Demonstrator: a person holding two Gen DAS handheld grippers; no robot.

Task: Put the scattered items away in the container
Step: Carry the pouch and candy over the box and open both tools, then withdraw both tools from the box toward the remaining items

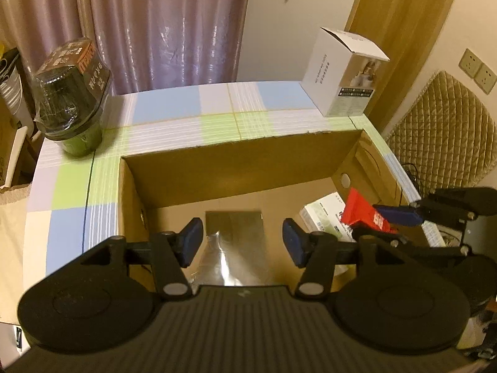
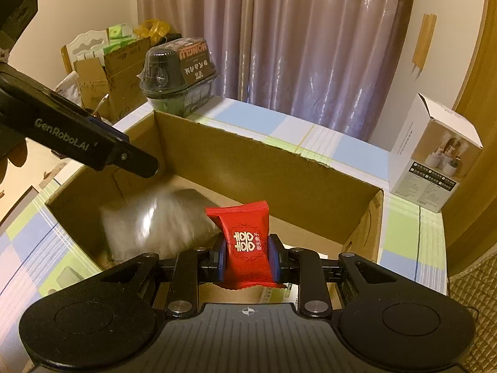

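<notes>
Red packet (image 2: 247, 245) (clamped) over box (image 2: 264, 168)

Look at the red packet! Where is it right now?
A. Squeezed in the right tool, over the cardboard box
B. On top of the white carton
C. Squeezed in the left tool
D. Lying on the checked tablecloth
A: the red packet sits pinched between the blue pads of the right tool, above the open cardboard box, while the left tool is open with nothing between its pads.
</notes>
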